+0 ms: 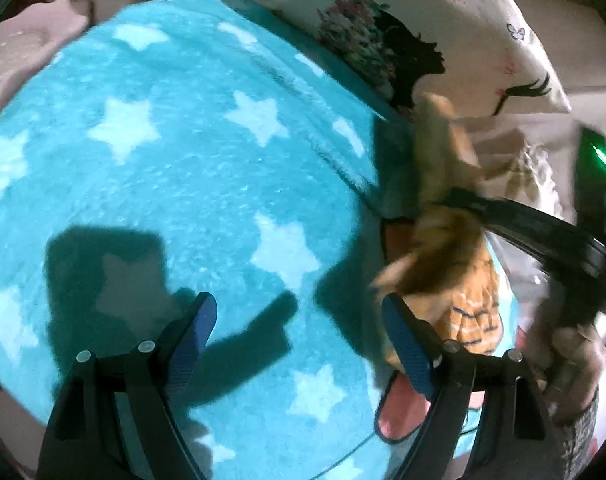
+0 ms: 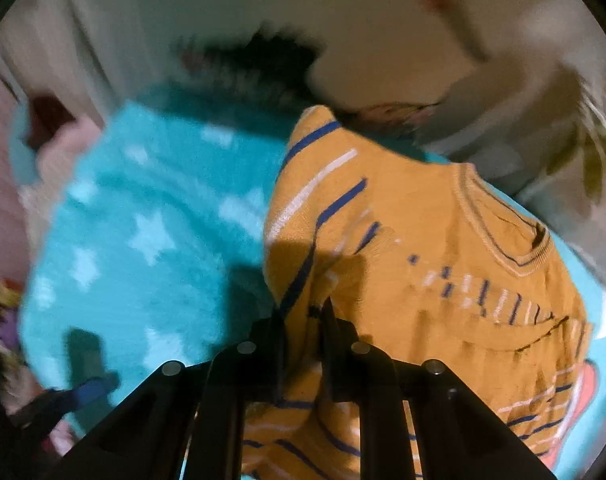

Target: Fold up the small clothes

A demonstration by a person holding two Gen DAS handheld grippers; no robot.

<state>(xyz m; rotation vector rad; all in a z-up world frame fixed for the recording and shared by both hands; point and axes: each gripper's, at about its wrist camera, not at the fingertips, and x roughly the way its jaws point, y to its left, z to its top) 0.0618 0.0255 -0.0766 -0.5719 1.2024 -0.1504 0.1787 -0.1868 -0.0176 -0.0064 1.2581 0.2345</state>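
Note:
An orange knitted sweater (image 2: 403, 240) with blue and white stripes hangs bunched over a turquoise star-print blanket (image 2: 143, 220). My right gripper (image 2: 303, 320) is shut on a fold of the sweater near its lower edge, and the cloth fills the narrow gap between the fingers. In the left wrist view the sweater (image 1: 471, 292) dangles, blurred, from the right gripper (image 1: 459, 200) at the blanket's right side. My left gripper (image 1: 299, 340) stands open above the bare blanket (image 1: 183, 160), just left of the sweater, with nothing between its blue pads (image 1: 407, 348).
A cream pillow (image 1: 443, 40) with a printed face lies beyond the blanket's far right edge. Pink cloth (image 1: 31, 40) sits at the far left. A pink, dark-edged patch (image 1: 399, 408) shows under the left gripper's right finger. A person's hand (image 1: 575, 360) holds the right gripper.

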